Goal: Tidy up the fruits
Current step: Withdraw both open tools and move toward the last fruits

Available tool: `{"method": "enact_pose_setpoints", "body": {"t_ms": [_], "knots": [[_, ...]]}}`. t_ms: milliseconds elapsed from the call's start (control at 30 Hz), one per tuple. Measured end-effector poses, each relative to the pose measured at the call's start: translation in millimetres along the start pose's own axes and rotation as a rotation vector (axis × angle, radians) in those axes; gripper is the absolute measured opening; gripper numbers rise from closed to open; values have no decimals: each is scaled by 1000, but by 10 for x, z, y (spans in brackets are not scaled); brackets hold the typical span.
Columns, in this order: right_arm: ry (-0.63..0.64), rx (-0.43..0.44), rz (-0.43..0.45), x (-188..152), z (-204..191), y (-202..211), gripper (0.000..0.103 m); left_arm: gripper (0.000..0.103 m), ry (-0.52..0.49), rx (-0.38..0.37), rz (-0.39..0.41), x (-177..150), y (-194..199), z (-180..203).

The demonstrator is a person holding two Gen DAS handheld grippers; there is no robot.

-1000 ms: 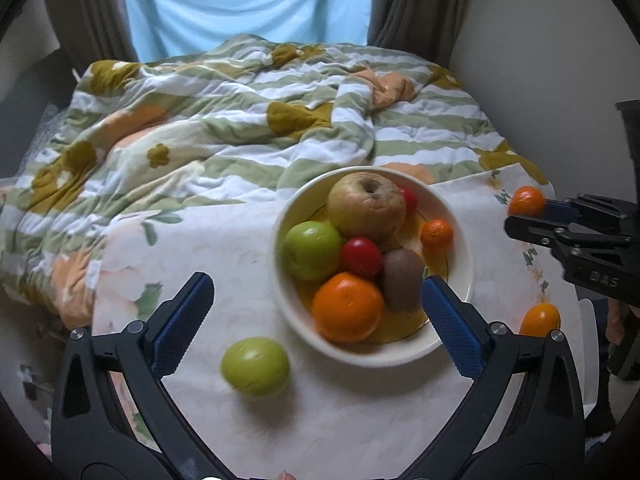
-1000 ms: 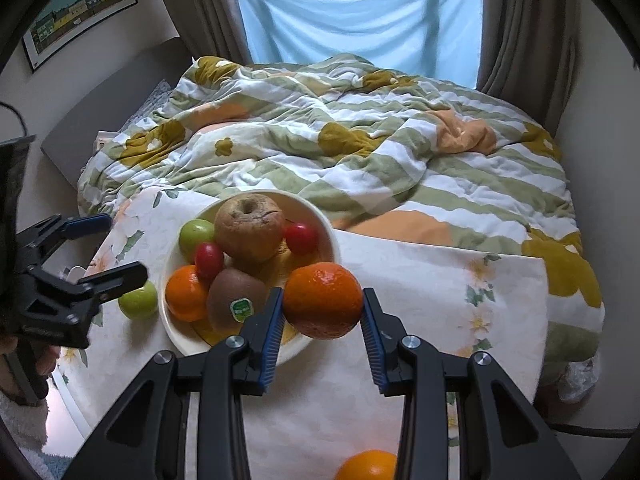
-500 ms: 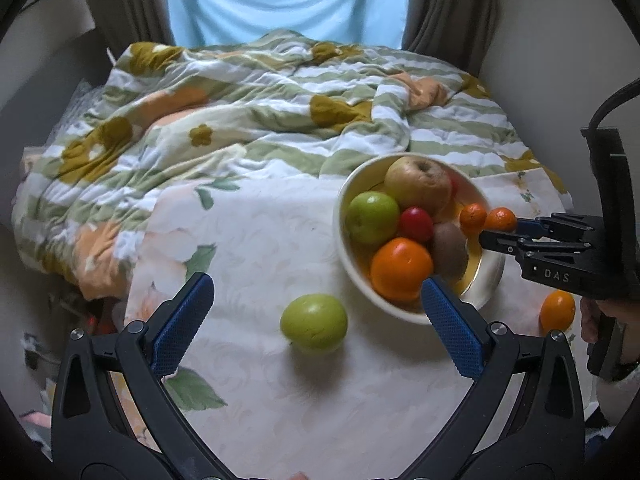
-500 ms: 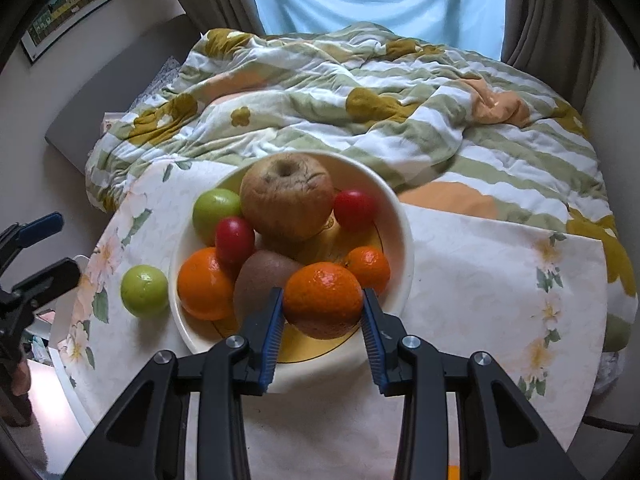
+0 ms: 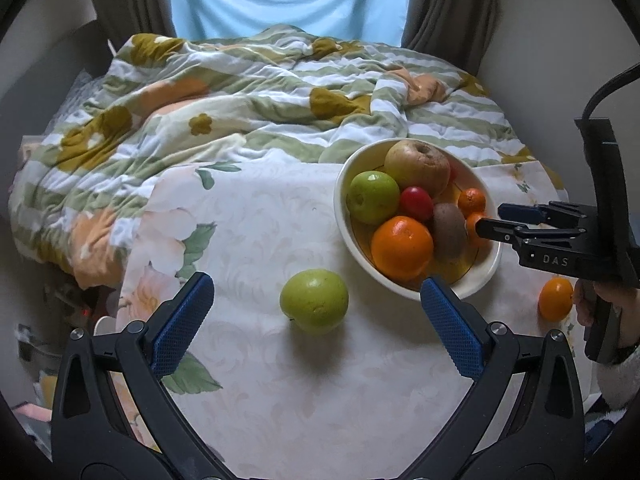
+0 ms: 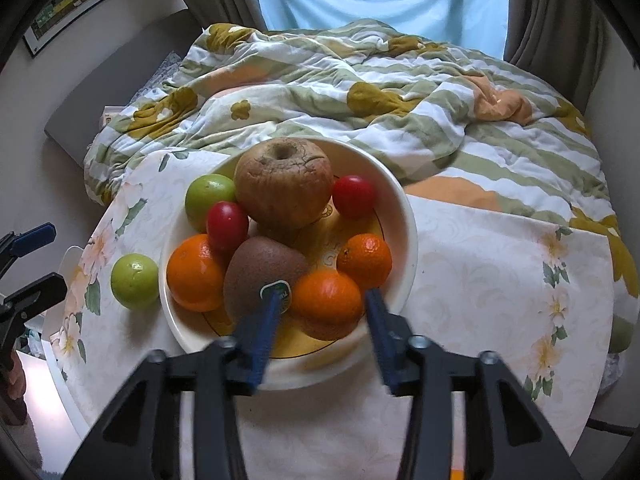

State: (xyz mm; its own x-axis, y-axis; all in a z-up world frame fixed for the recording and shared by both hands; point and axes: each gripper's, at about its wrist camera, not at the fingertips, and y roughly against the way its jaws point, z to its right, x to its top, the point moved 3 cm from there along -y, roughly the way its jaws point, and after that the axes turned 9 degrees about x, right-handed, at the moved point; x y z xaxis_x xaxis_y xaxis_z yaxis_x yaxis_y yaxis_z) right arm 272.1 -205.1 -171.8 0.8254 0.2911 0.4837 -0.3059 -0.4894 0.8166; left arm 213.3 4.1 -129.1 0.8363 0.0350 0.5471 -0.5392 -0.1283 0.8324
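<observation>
A cream bowl [image 6: 404, 204] on the floral tablecloth holds a brown apple [image 6: 284, 184], a green apple [image 6: 206, 196], two red fruits, a kiwi [image 6: 260, 272] and several oranges. My right gripper [image 6: 322, 308] is open over the bowl's near side; a small orange [image 6: 326, 300] lies in the bowl between its fingers, which stand clear of it. A loose green apple [image 5: 314, 300] lies on the cloth, between and just beyond the wide-open fingers of my left gripper [image 5: 316, 308]. The bowl [image 5: 344, 216] is to its right.
Another small orange [image 5: 555, 298] lies on the cloth at the right, by the hand on the right gripper. A rumpled striped duvet [image 5: 240, 112] covers the bed behind the table. The table's round edge [image 6: 60, 360] drops off at the left.
The right gripper carried the small orange over the bowl, lowered it in and opened, letting it go. The left gripper swung left, centring on the loose green apple and moving closer.
</observation>
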Motion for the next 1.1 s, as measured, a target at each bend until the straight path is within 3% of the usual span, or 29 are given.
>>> {"method": "enact_pose_setpoints", "body": {"t_ms": [67, 133, 233, 567, 933, 1100], "knots": [[10, 4, 12, -3, -6, 34, 63, 103, 7, 14, -4, -8, 18, 4], [13, 15, 23, -4, -9, 63, 85, 103, 18, 16, -7, -18, 45, 5], [28, 14, 51, -4, -36, 134, 103, 103, 32, 22, -6, -39, 106, -19], [3, -9, 118, -57, -144, 590, 103, 103, 11, -2, 33, -5, 388, -111], [-105, -186, 178, -338, -294, 1250, 103, 103, -120, -5, 83, -5, 652, -185], [-184, -242, 198, -533, -298, 1397, 103, 103, -149, -56, 70, -61, 642, -242]]}}
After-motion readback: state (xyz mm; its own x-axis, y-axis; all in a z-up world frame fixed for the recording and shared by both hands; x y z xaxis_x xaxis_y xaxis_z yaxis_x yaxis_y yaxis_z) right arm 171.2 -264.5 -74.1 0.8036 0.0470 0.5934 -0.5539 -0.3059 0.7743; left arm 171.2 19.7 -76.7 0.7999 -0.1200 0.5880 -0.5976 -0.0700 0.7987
